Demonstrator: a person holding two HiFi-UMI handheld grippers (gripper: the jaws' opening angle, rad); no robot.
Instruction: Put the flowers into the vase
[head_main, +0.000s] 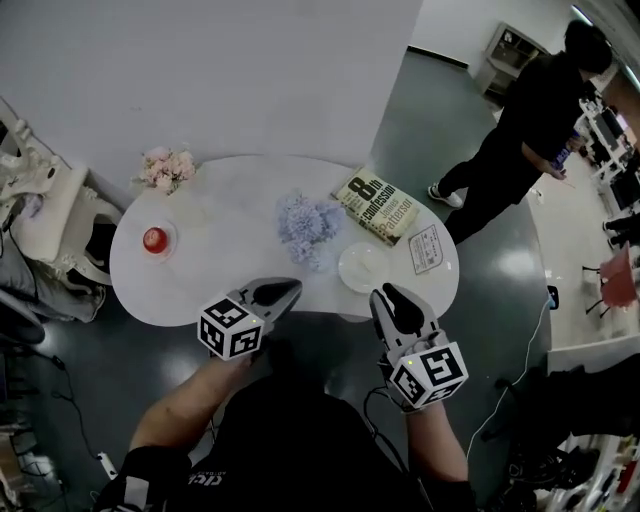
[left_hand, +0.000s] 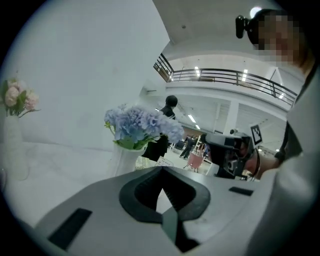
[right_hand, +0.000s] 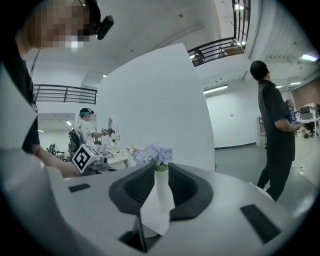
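Note:
A bunch of pale blue flowers (head_main: 308, 228) stands in the middle of the round white table (head_main: 215, 285); from above the blooms hide their vase. In the left gripper view the blue flowers (left_hand: 142, 125) sit upright in a white vase (left_hand: 129, 157). The right gripper view shows the same vase (right_hand: 161, 192) and flowers (right_hand: 155, 154) straight ahead through its jaw gap. My left gripper (head_main: 290, 291) (left_hand: 161, 172) hovers at the table's near edge, shut and empty. My right gripper (head_main: 390, 293) (right_hand: 161, 167) hovers beside it, slightly open with nothing between its fingers.
A pink bouquet (head_main: 167, 168) (left_hand: 17, 100) stands at the table's far left. A red object on a clear saucer (head_main: 154, 239), a white plate (head_main: 362, 266), a book (head_main: 377, 205) and a card (head_main: 424, 248) lie on the table. A person in black (head_main: 530, 130) stands beyond it.

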